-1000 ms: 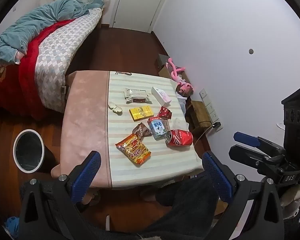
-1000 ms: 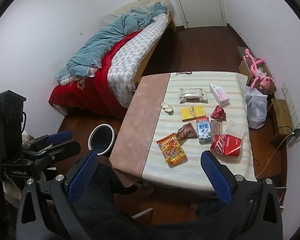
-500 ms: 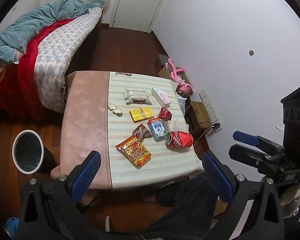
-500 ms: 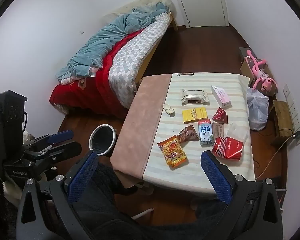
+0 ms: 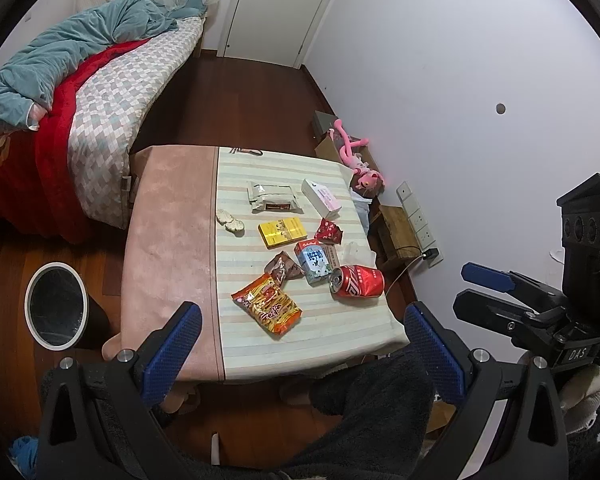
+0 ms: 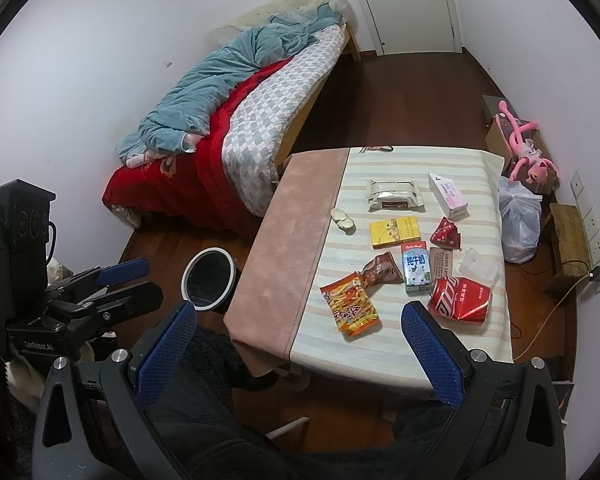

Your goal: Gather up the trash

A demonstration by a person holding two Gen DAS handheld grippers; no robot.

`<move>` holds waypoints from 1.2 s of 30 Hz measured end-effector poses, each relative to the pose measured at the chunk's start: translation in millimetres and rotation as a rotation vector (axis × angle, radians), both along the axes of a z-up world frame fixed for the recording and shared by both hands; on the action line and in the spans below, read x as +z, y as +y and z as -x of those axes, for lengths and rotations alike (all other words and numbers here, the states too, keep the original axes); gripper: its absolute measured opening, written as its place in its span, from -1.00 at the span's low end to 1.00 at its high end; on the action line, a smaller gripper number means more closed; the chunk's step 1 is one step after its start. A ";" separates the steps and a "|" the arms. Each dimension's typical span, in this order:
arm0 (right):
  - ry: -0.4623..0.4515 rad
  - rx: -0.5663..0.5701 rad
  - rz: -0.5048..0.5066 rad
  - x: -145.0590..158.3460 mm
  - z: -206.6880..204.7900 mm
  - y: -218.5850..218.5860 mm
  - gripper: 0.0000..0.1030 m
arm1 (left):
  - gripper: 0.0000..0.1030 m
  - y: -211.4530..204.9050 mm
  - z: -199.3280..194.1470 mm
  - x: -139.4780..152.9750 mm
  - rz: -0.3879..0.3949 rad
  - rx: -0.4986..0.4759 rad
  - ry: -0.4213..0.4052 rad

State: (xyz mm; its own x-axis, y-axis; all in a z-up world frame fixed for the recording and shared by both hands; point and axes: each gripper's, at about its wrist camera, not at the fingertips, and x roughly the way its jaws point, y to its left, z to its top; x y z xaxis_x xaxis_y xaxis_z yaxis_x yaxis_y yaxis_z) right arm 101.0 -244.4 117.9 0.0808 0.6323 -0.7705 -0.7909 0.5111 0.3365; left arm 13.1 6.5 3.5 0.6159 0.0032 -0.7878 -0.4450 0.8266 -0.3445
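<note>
Trash lies on a striped tablecloth on a low table (image 5: 260,344): a red can (image 5: 358,281) on its side, an orange snack bag (image 5: 266,304), a milk carton (image 5: 313,261), a brown wrapper (image 5: 284,267), a yellow box (image 5: 283,232), a silver packet (image 5: 274,196) and a white-pink box (image 5: 322,197). A black bin with a white rim (image 5: 56,311) stands on the floor left of the table. My left gripper (image 5: 300,320) is open and empty, high above the table's near edge. My right gripper (image 6: 296,320) is open and empty too, and the can (image 6: 460,294) lies near its right finger.
A bed with a red and teal quilt (image 5: 60,92) fills the left side. A pink plush toy (image 5: 356,160), a white plastic bag (image 6: 518,216) and a small wooden stool (image 5: 396,228) sit by the right wall. A closed door (image 5: 276,4) is at the far end. Dark clothing lies below both grippers.
Both views have shifted slightly, with the table now a little further from the grippers. Nothing on the table has moved and both grippers stay open.
</note>
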 end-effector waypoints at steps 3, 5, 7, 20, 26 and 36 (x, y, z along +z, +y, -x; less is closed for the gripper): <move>0.001 0.000 0.001 0.6 0.1 0.4 1.00 | 1.00 0.5 -0.2 0.1 0.000 -0.002 -0.002; 0.001 -0.001 0.000 0.6 0.2 0.3 1.00 | 1.00 1.6 0.6 1.8 -0.001 -0.004 -0.005; 0.001 -0.001 0.000 1.0 0.2 0.4 1.00 | 1.00 1.6 0.1 3.5 -0.003 -0.006 -0.007; 0.000 0.001 0.000 1.5 0.4 -0.5 1.00 | 1.00 -4.8 3.0 12.4 -0.005 -0.014 -0.016; 0.000 0.001 -0.002 2.9 0.6 -0.1 1.00 | 1.00 -4.6 3.0 13.4 -0.004 -0.014 -0.017; -0.001 0.001 -0.002 3.4 0.9 -1.1 1.00 | 1.00 -4.9 2.7 14.6 -0.005 -0.015 -0.017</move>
